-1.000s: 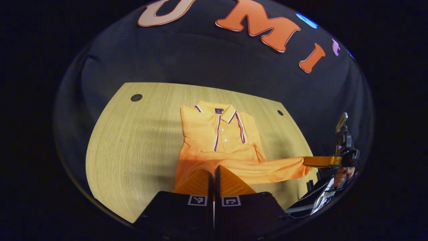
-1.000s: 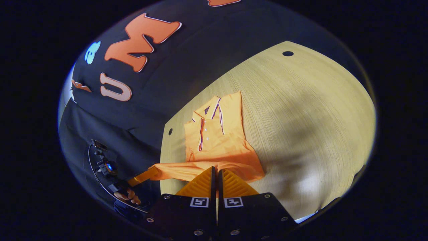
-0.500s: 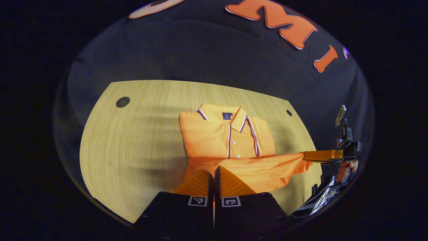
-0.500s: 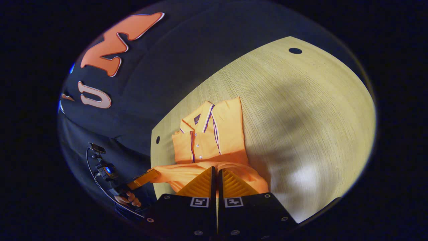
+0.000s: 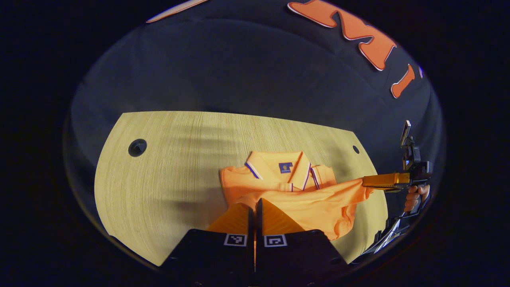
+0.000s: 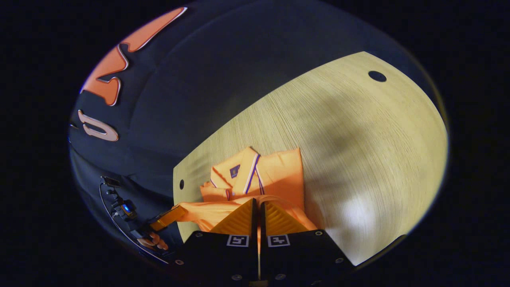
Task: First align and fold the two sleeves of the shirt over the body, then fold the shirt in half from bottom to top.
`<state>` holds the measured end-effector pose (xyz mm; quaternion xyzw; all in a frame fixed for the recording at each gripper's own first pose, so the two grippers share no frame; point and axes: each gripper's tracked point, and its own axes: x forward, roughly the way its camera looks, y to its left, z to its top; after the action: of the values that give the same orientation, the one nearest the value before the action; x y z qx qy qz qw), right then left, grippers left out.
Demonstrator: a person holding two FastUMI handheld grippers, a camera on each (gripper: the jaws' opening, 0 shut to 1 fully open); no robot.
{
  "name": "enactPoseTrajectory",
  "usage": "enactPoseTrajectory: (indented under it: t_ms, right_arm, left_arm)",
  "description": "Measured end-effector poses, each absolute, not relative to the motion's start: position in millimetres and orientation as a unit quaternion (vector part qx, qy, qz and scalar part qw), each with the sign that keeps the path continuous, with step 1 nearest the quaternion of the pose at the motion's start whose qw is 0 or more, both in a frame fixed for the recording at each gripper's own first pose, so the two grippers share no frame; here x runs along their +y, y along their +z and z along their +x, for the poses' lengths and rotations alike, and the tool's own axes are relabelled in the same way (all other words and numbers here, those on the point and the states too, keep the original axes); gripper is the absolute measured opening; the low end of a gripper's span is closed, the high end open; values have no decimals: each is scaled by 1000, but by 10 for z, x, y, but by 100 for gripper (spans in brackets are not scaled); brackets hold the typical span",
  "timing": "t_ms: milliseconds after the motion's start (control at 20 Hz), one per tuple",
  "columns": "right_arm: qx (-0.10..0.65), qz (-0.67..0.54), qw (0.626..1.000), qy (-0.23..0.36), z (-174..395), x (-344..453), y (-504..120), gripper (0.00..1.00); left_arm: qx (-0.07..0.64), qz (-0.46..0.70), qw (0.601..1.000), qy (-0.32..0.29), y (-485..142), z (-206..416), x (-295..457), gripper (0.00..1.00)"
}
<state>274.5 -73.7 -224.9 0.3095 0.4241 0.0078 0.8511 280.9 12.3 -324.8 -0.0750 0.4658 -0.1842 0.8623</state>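
Note:
An orange polo shirt with a striped collar lies on the wooden table, its sleeves folded in. Its bottom hem is lifted and stretched between both grippers above the chest. My left gripper is shut on one hem corner. At the right of the left gripper view, my right gripper pinches the other corner. In the right gripper view, my right gripper is shut on the hem of the shirt, and the left gripper holds the far corner. The placket is covered by the raised hem.
The table has round cable holes near its far corners. A hand grips the right gripper's handle beyond the table's right edge. Black booth cloth rises behind the table.
Both grippers have carried the lifted hem toward the collar. The hem now covers the buttons and most of the chest, which showed one second ago.

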Motion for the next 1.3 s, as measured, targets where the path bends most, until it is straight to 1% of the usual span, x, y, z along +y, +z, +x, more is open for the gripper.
enactPoseTrajectory:
  t_ms: [150,250,350,450,500,550,600,700,750,800,900,1000,1050,1100,1300]
  right_arm:
    - [433,316,844,-3,3019,-748,-2295,3]
    - [447,296,844,-29,3110,-833,-2408,3]
    - [434,279,856,-43,3261,-843,-2410,3]
    - [411,304,858,-51,3449,-856,-2390,3]
    - [405,319,855,-55,3476,-877,-2314,14]
    - [395,321,859,-53,3504,-876,-2258,24]
    - [381,315,868,-50,3526,-905,-2198,45]
    - [359,299,883,-46,3482,-937,-2047,65]
    - [352,288,889,-46,3436,-963,-1965,58]
    - [341,274,898,-45,3397,-980,-1885,76]
    - [313,236,919,-40,3278,-1003,-1652,84]
    - [292,191,936,-41,3082,-1007,-1468,90]
    - [285,177,941,-36,2977,-977,-1366,80]
    - [276,169,946,-27,2864,-898,-1249,90]
    - [232,138,963,-9,2481,-747,-841,91]
  left_arm:
    - [464,-69,866,-174,-3319,3051,144,1]
    - [478,-73,857,-177,-3399,3084,97,2]
    - [477,-50,862,-164,-3511,3197,152,2]
    - [467,-27,869,-160,-3530,3292,155,2]
    - [464,-10,871,-159,-3511,3326,188,11]
    - [454,-5,876,-162,-3430,3339,178,16]
    - [445,-7,880,-167,-3308,3355,134,34]
    - [428,-2,890,-159,-3186,3352,148,72]
    - [417,5,897,-146,-3123,3391,182,92]
    - [404,10,905,-132,-2991,3417,242,100]
    - [378,8,918,-119,-2703,3369,267,100]
    - [360,0,924,-126,-2444,3227,240,99]
    - [349,-1,928,-129,-2307,3136,218,99]
    - [338,4,932,-129,-2172,3043,186,99]
    - [282,4,951,-127,-1670,2627,11,99]
